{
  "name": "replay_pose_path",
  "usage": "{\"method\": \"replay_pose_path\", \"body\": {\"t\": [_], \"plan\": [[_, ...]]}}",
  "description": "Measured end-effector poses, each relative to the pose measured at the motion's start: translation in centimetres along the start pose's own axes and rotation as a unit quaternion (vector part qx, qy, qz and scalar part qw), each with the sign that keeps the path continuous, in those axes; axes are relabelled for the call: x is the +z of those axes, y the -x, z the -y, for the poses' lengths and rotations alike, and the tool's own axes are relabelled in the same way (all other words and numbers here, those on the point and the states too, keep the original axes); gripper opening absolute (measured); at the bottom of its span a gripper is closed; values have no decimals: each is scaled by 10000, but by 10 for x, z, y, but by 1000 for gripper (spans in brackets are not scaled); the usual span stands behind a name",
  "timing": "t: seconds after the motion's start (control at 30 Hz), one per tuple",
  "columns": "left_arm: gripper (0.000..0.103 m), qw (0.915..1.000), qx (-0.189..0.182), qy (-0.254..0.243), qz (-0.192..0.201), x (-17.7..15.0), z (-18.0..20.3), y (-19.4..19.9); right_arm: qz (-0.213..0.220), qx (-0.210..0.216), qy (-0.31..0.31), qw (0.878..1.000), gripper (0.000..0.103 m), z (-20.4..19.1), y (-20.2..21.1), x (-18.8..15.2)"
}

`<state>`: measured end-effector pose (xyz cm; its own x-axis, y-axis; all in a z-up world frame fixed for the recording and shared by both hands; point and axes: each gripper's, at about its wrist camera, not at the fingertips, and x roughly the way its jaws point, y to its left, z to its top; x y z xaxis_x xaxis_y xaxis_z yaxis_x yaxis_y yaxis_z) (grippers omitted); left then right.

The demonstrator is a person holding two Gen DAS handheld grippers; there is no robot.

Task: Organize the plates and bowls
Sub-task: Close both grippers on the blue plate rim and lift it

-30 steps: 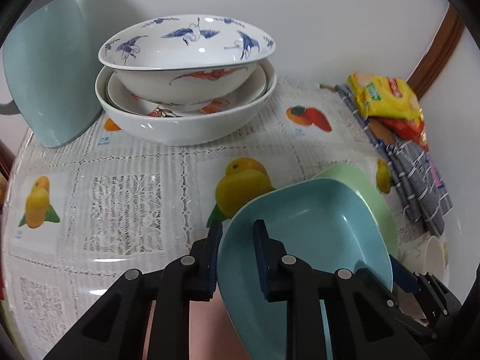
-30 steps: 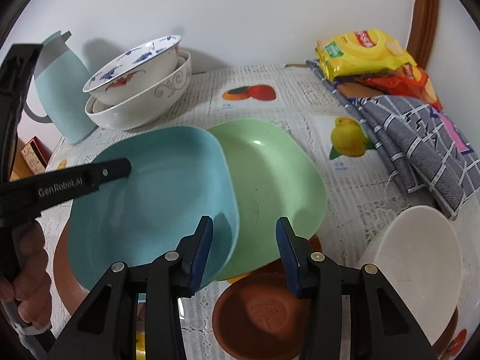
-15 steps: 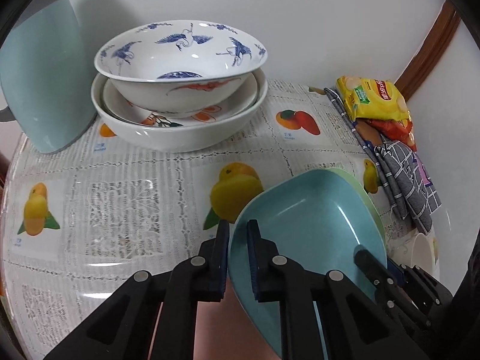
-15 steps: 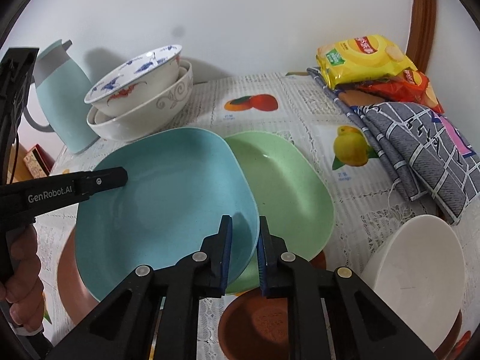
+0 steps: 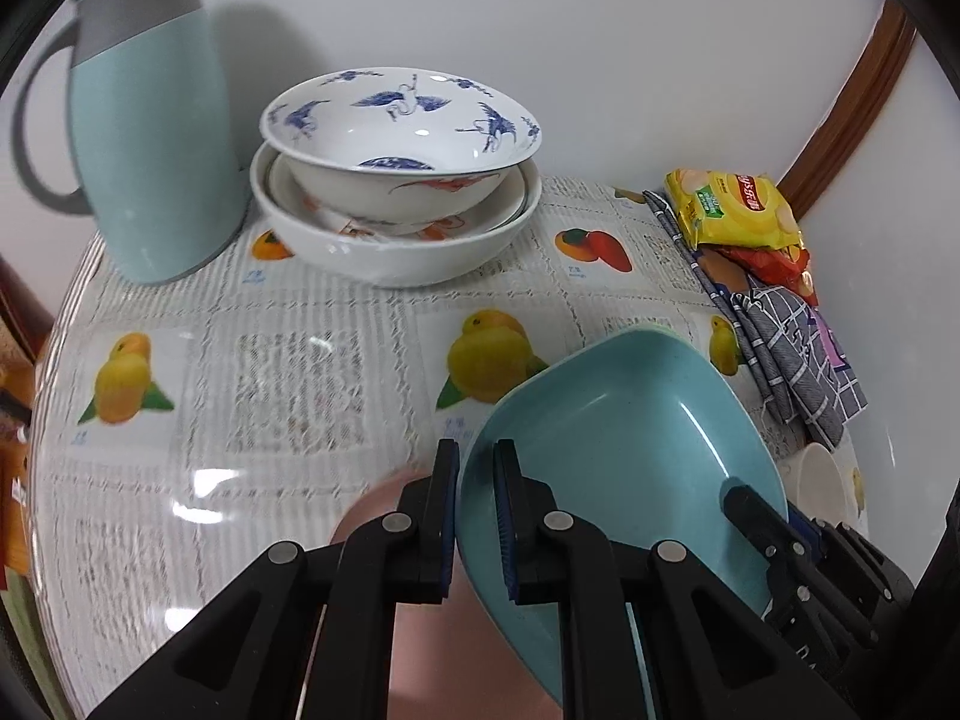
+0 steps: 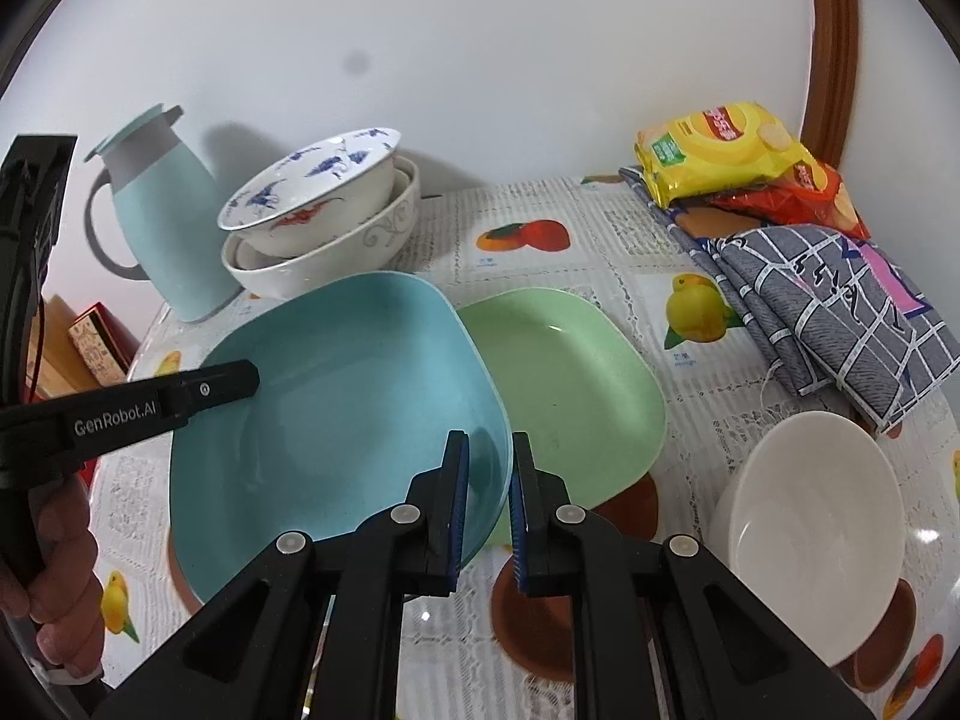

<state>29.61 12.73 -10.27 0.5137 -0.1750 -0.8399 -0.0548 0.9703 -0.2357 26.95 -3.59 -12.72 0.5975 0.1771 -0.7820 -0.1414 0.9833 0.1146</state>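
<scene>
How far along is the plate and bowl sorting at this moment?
Done: three patterned bowls sit nested by the jug. In hand: both the left gripper and the right gripper are clamped on opposite rims of the blue plate, which overlaps the green plate. Left: the green plate, the white bowl and the brown dishes still lie scattered.
</scene>
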Motion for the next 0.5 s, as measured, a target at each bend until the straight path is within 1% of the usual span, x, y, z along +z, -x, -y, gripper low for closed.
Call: {"method": "replay_pose_path", "body": {"t": [0.2,0.5], "plan": [[12,9999,7,115,19,-15,-11,16,46,65,79,9999,13,-14,15,-8],[12,9995,78,229,180,-34,-24,45,126,160,200,9996,13,-35,38,-20]]}}
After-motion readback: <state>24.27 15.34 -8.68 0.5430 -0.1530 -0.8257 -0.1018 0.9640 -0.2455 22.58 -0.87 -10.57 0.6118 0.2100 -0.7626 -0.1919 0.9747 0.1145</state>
